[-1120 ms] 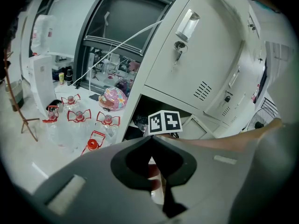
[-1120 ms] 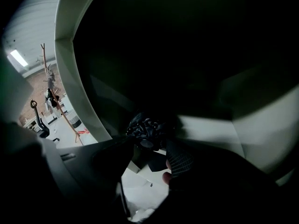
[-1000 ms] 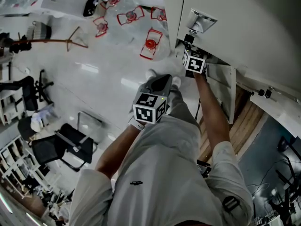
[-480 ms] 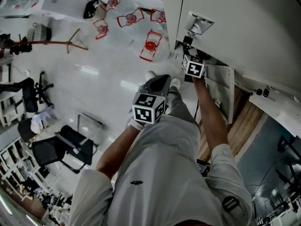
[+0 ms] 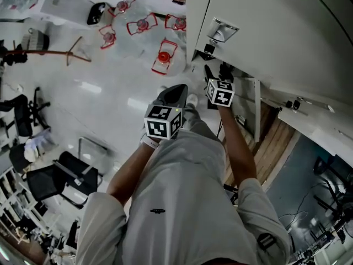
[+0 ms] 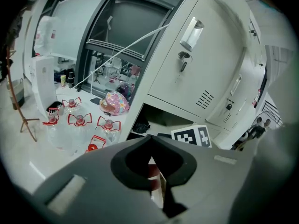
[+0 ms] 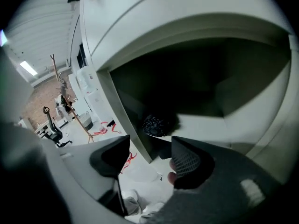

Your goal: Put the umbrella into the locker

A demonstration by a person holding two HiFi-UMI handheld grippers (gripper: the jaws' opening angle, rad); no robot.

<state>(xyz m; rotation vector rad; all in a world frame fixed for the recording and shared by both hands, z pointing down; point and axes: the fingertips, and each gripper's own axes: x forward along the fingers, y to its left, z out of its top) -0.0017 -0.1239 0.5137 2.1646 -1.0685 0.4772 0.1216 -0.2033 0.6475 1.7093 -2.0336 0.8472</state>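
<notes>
The umbrella [image 7: 156,124] is a black folded bundle lying inside the open lower locker compartment [image 7: 205,122]. It also shows in the left gripper view as the umbrella [image 6: 141,125] on the compartment floor [image 6: 166,119]. My right gripper [image 7: 150,141] hangs just outside that opening. Its jaws have just been opening and stand apart with nothing between them. From the head view the right gripper [image 5: 217,72] is at the locker's edge, next to the swung-out door [image 5: 251,112]. My left gripper [image 5: 177,90] is held lower by the thigh, and its jaws [image 6: 150,138] meet, empty.
Several clear water bottles with red handles [image 5: 162,57] stand on the floor left of the lockers, next to a pink patterned object [image 6: 114,102]. A wooden coat stand [image 5: 49,51] and office chairs [image 5: 60,175] lie further left. The upper locker door [image 6: 196,55] is closed with a key in it.
The right gripper has drawn back from the locker opening, toward the person. The umbrella stays in the compartment. The left gripper has kept its place.
</notes>
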